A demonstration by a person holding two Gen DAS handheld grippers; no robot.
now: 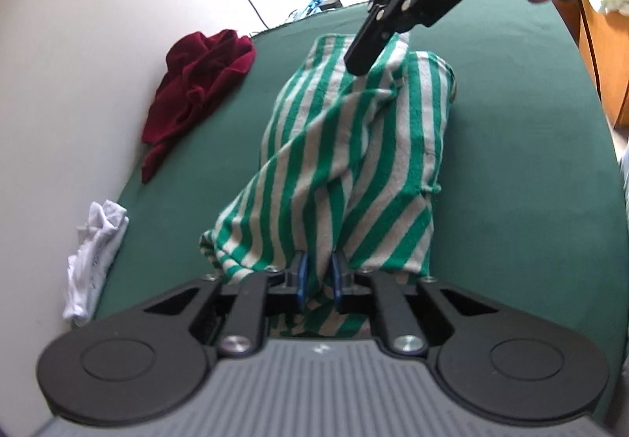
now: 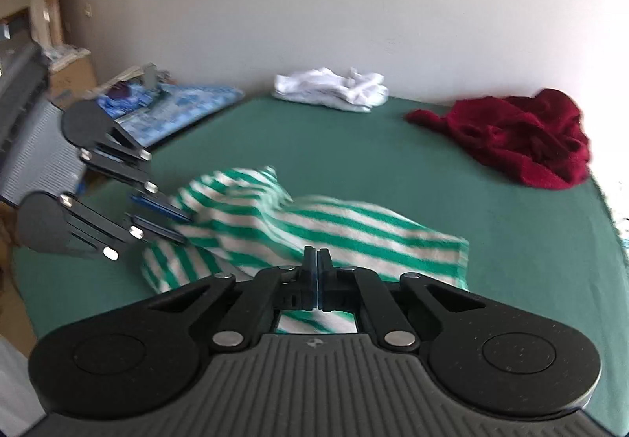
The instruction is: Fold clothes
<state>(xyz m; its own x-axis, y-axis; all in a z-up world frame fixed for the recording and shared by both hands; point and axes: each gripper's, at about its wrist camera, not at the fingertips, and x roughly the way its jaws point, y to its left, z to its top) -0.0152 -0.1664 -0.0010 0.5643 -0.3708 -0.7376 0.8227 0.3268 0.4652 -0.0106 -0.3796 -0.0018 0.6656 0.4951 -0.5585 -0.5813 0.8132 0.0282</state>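
With the left gripper [image 1: 319,275] clamped on one end of the striped garment [image 1: 354,146] mid-bed [image 1: 530,201] and the right gripper [image 2: 317,271] pressed shut at the other, both should carry their ends level, keeping cloth taut so the fold lands square.

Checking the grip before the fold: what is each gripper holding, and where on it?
Both hold the green-and-white striped cloth. The left gripper pinches a bunched fold at its near end; the right gripper is shut at the far end, contact hidden.
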